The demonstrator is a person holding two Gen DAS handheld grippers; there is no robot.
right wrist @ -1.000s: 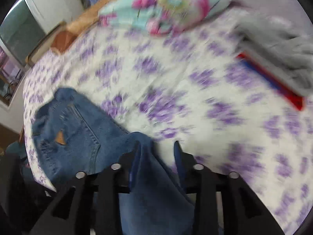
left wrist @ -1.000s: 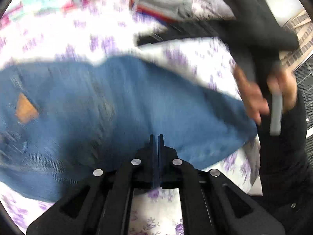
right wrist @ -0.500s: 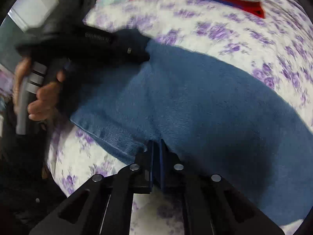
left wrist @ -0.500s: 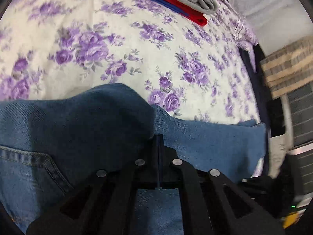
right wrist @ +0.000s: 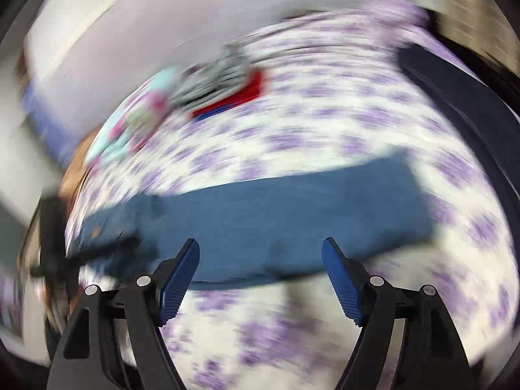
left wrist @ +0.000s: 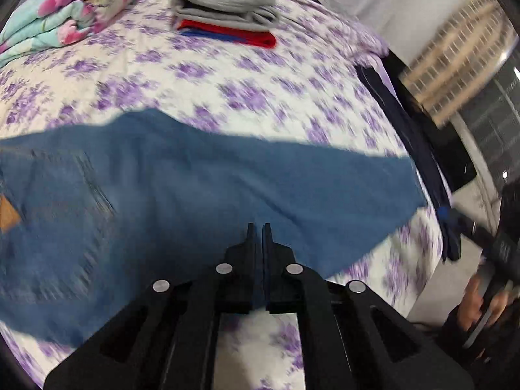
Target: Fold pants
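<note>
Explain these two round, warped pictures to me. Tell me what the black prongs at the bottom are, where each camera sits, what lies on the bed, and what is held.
No robot here: a person holds a hand-held two-finger clamp in each hand, and each carries a wide-angle camera looking along its fingers, hence the round, bent pictures.

The left view shows the left gripper, its jaws closed on the near edge of the blue jeans. The right view, blurred by motion, shows the right gripper with jaws wide apart, holding nothing.

The jeans lie spread across a purple-flowered bedsheet. Farther back sit a stack of folded clothes, grey over red and blue, and a bright floral blanket.
</note>
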